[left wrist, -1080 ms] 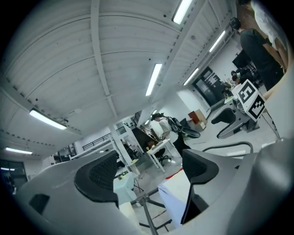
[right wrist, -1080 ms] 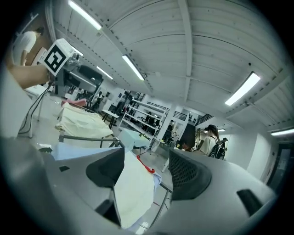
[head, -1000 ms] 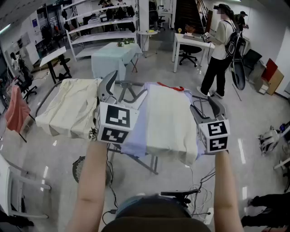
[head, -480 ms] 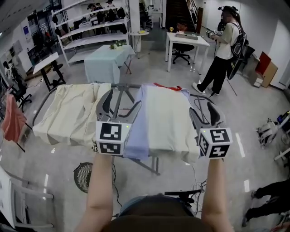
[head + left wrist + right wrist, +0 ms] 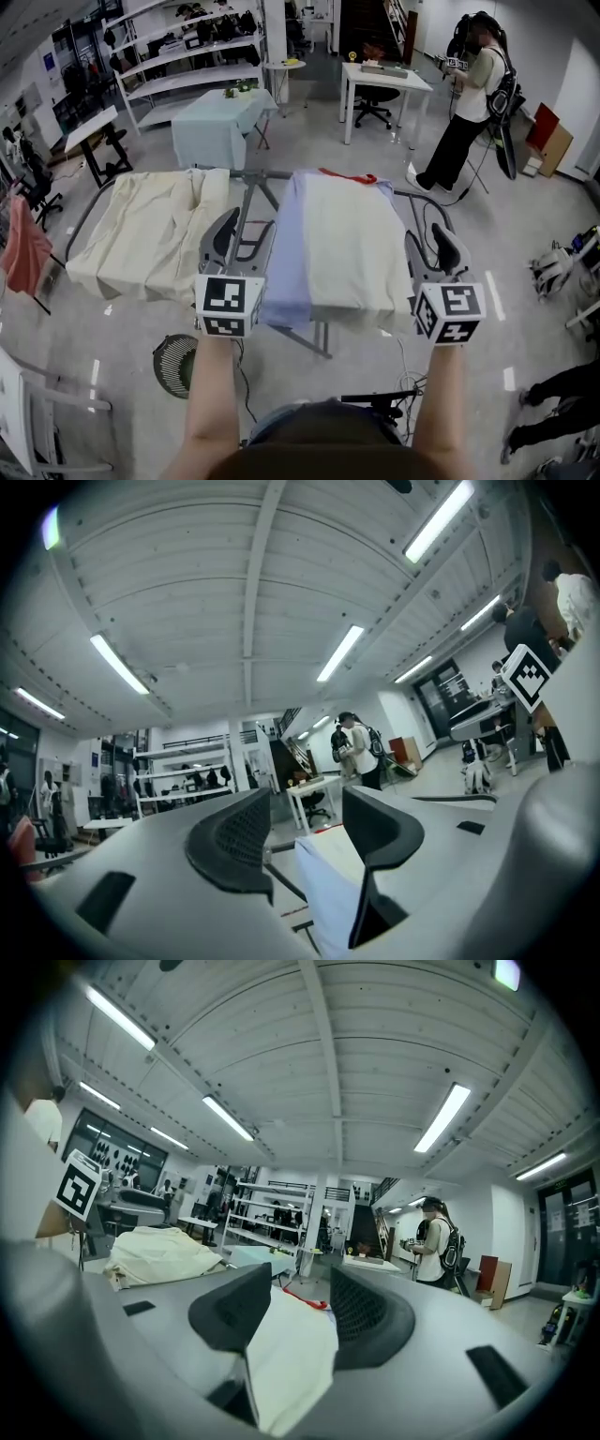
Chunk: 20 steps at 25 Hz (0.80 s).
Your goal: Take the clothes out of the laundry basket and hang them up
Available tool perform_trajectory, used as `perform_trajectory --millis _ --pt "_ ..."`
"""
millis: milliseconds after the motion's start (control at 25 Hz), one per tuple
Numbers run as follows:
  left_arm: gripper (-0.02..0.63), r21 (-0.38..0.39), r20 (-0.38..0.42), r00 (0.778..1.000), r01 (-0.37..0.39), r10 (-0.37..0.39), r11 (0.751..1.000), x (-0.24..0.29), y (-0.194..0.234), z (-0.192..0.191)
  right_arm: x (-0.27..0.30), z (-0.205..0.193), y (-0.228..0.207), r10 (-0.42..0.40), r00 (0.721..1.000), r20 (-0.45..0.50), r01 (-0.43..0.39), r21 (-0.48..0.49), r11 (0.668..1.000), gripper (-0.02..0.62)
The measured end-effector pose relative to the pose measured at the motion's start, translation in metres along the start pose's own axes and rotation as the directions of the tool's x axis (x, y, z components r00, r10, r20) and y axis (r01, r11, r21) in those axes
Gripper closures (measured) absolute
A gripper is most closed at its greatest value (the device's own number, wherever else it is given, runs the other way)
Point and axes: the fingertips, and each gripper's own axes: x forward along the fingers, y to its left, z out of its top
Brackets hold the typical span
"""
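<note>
A drying rack (image 5: 253, 175) carries a cream cloth (image 5: 150, 225) on its left half. Its right half holds a lavender garment (image 5: 286, 262) with a cream-white garment (image 5: 352, 244) over it. My left gripper (image 5: 242, 242) is level at the lavender garment's left edge. Its jaws have just been closing and stand apart, the lavender cloth (image 5: 328, 892) lying beyond them. My right gripper (image 5: 429, 251) is at the cream-white garment's near right corner. It has also been closing, with white cloth (image 5: 291, 1363) low in the gap and the pads apart. No laundry basket is in view.
A round fan (image 5: 173, 361) and cables lie on the floor under the rack. Behind it stand a table with a pale green cloth (image 5: 220, 127), a white desk (image 5: 384, 80) and shelves. A person (image 5: 473, 103) stands at the far right. A red cloth (image 5: 23, 248) hangs at the left.
Both grippers have drawn back toward me and sunk to the near edge of the hung garments. The jaws of both stand narrower than before.
</note>
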Motion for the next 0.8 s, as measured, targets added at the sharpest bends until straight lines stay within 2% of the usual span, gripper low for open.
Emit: perform_trajectory --millis 80,160,200,240,800 --pt "0.418 0.000 -0.002 1.000 -0.017 0.017 1.000 -0.003 0.004 0.001 -0.002 0.006 0.001 -0.009 1.000 0.017 0.009 -0.001 1.000 0.462" --pt "0.482 0.008 0.006 0.999 -0.042 0.042 0.999 -0.006 0.008 0.003 -0.004 0.010 0.002 -0.017 0.999 0.036 0.017 0.001 1.000 0.570" --pt "0.568 0.014 0.009 0.998 -0.055 0.055 0.998 -0.007 0.010 0.004 -0.005 0.012 0.002 -0.017 0.999 0.041 0.017 0.001 1.000 0.595" --pt "0.606 0.018 0.011 0.998 -0.061 0.060 0.998 -0.008 0.010 0.005 -0.004 0.012 0.003 -0.014 0.999 0.041 0.014 -0.002 1.000 0.595" --pt "0.606 0.017 0.038 0.998 -0.060 0.059 0.998 -0.010 0.013 0.007 -0.007 0.014 0.000 -0.023 0.999 0.032 0.025 -0.062 0.998 0.595"
